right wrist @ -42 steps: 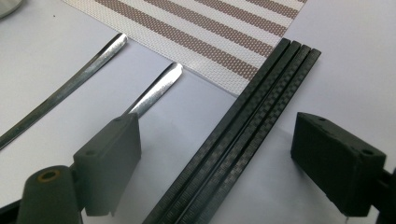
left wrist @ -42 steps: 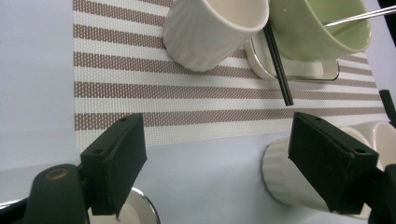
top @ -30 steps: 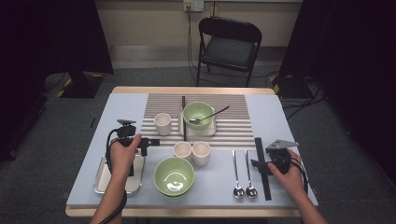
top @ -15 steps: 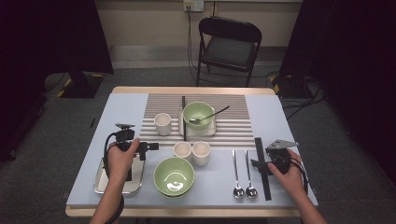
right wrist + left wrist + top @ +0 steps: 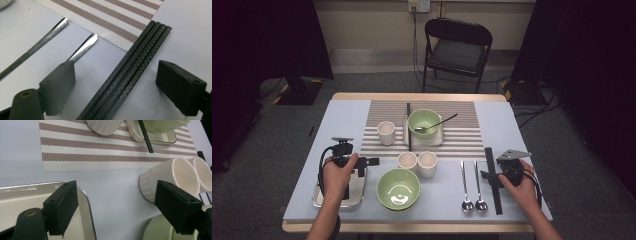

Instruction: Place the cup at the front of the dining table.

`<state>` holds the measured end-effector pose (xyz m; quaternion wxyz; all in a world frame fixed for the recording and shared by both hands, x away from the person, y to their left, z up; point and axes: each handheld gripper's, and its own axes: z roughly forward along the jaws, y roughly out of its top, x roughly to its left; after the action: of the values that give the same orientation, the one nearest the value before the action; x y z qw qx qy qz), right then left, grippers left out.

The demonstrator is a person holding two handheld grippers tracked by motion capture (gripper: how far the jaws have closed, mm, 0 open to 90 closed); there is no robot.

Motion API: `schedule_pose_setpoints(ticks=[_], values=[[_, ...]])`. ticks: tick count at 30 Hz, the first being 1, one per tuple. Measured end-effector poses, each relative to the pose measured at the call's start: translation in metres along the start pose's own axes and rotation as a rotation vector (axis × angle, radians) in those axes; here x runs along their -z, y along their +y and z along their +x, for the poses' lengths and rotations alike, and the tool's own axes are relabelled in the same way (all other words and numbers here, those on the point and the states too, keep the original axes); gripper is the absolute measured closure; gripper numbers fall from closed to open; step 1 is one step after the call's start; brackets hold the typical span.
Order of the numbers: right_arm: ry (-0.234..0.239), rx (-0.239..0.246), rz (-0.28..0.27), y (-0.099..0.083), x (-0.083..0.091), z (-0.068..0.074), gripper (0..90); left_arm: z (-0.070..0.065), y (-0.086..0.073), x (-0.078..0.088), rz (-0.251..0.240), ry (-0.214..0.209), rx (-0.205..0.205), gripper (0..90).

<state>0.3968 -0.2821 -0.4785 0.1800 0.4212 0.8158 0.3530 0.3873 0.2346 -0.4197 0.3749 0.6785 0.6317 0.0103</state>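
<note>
The chopsticks (image 5: pixel 130 67) lie at the right side of the table (image 5: pixel 342 115), just right of the two spoons (image 5: pixel 474 187), and they run between the spread jaws of your right gripper (image 5: pixel 497 176). There are several thin sticks side by side; if you close off-centre, you can pinch only some, and the others may roll away or swing into the spoons. Your left gripper (image 5: pixel 367 162) is also spread and holds nothing, over the tray (image 5: pixel 85 202) corner, near the cup (image 5: pixel 172 177); a careless move can knock that cup. The near ends of the chopsticks are cut off in the right gripper view, so you cannot count them surely.
</note>
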Motion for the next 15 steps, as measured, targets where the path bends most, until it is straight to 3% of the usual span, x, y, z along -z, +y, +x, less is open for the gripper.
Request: schedule_pose_setpoints(ticks=[7,15], values=[[0.001,-0.001,0.001,0.0,0.0,0.0,15.2,-0.001,-0.005,0.001,0.001,-0.009,-0.025,18.8],[0.001,0.0,0.0,0.0,0.0,0.0,15.2,-0.001,-0.011,0.003,-0.004,-0.012,-0.018,18.8]])
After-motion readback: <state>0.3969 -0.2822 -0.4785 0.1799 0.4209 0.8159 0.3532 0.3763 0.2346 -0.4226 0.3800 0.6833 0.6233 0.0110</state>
